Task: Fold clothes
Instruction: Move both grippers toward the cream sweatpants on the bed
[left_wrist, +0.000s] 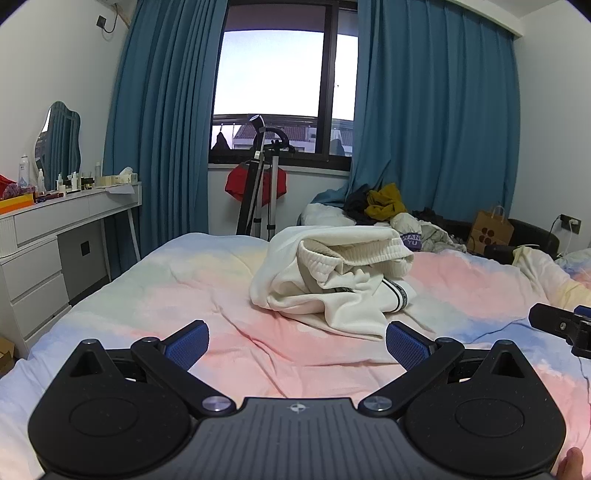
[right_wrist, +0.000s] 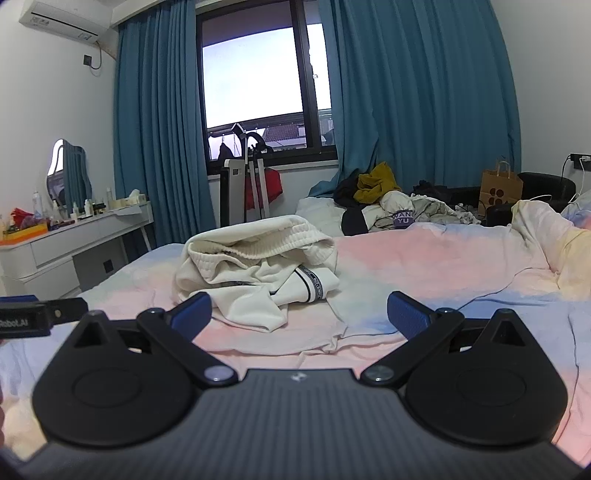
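Observation:
A crumpled cream-white garment (left_wrist: 332, 273) with a ribbed hem and a black-and-white stripe band lies bunched in the middle of the pastel bed (left_wrist: 177, 295). It also shows in the right wrist view (right_wrist: 258, 269). My left gripper (left_wrist: 297, 345) is open and empty, just short of the garment's near edge. My right gripper (right_wrist: 299, 317) is open and empty, with its left fingertip next to the garment's near fold. Each gripper shows at the edge of the other's view.
A pile of other clothes (left_wrist: 384, 206) lies at the bed's far end by the blue curtains. A white dresser (left_wrist: 66, 229) with bottles stands to the left. A garment steamer stand (left_wrist: 262, 184) is under the window. A paper bag (right_wrist: 500, 186) sits far right.

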